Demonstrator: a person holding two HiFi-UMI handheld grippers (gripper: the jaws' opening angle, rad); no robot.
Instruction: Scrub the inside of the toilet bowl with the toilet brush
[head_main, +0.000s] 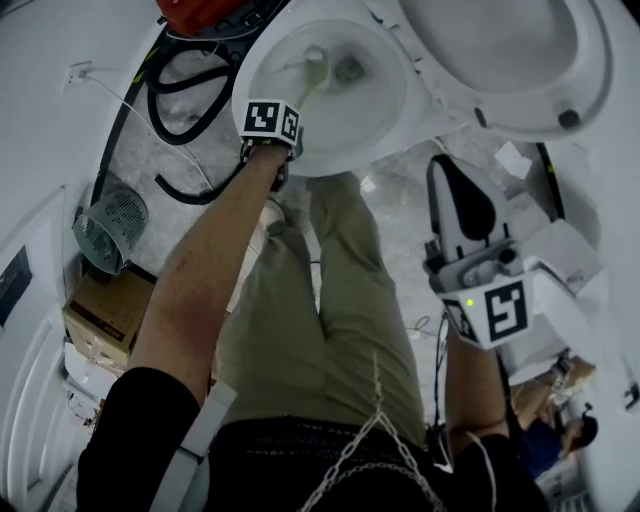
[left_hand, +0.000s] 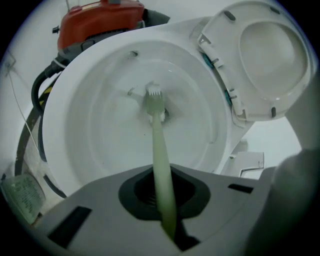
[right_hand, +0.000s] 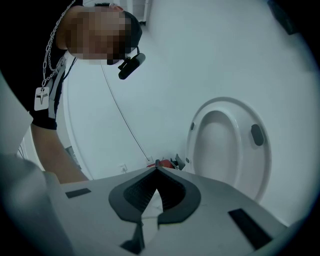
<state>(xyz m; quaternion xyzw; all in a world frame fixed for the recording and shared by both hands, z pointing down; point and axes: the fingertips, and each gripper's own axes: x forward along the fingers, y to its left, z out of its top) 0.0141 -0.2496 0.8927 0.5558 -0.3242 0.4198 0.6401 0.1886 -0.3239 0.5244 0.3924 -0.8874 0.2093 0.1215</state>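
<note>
The white toilet bowl (head_main: 372, 120) stands open at the top of the head view, its seat and lid (head_main: 520, 60) raised to the right. My left gripper (head_main: 295, 105) hangs over the bowl's near rim, shut on the pale green handle of the toilet brush (head_main: 312, 75). In the left gripper view the toilet brush (left_hand: 156, 130) runs from the left gripper (left_hand: 163, 187) down to its head at the bottom of the bowl (left_hand: 100, 120), beside the drain. My right gripper (head_main: 448, 175) is held apart at the right, pointing up, shut and empty. Its tips (right_hand: 156, 170) touch, facing the seat and lid (right_hand: 225, 145).
A black hose (head_main: 185, 90) loops on the floor left of the bowl, under a red device (head_main: 200, 12). A wire basket (head_main: 110, 228) and a cardboard box (head_main: 105, 315) stand at the left wall. White boxes (head_main: 560, 250) lie right. Another person (head_main: 560, 430) crouches bottom right.
</note>
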